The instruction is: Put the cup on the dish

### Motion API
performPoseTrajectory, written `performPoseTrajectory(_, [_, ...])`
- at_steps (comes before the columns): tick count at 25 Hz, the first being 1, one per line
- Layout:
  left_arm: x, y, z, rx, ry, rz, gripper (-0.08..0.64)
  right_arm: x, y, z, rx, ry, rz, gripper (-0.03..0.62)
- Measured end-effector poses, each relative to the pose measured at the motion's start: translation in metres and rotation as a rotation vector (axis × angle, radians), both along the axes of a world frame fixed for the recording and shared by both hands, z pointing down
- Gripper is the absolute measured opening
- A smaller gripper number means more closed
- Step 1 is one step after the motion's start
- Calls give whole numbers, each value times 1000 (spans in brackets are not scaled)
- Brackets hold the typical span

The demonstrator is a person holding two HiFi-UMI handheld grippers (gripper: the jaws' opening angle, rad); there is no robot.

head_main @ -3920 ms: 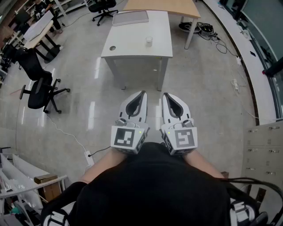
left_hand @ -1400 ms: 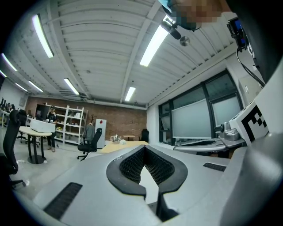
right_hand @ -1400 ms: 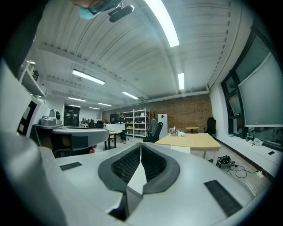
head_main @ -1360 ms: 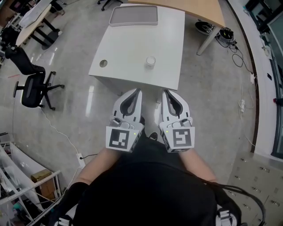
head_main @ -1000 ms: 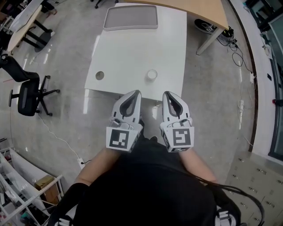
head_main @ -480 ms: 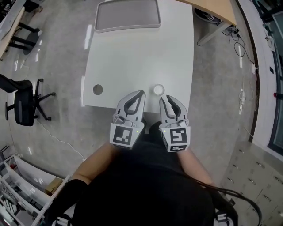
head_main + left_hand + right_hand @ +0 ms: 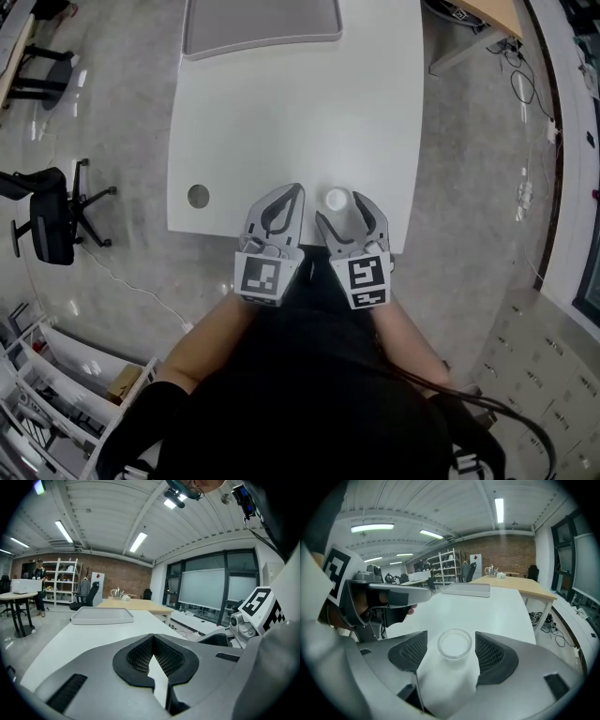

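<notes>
Two forearms [image 7: 214, 337] forward — cup [image 7: 336, 199] ahead

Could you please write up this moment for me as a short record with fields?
table: white, with a round hole near its front left corner
cup: upright near the front edge
dish: grey tray at the far end, nothing on it
right gripper: jaws opening, cup between them, pads not pressing it
left gripper: jaws together, empty
task: cup not yet on the dish
</notes>
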State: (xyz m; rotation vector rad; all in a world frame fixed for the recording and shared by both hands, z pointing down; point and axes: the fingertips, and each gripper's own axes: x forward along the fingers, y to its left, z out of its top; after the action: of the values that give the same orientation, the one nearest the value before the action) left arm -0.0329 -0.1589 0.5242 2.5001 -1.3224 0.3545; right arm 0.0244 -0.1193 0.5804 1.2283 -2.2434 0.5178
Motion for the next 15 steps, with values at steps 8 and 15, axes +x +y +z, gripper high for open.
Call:
performPoseTrajectory(8, [3,-2,38,-57,-15,-12,0,-2,-15,42,-37,3,-2,265])
performPoseTrajectory(15, [-6,-7,48,-65,-30,-32,0,-12,-29,56,-26,28,-30,264])
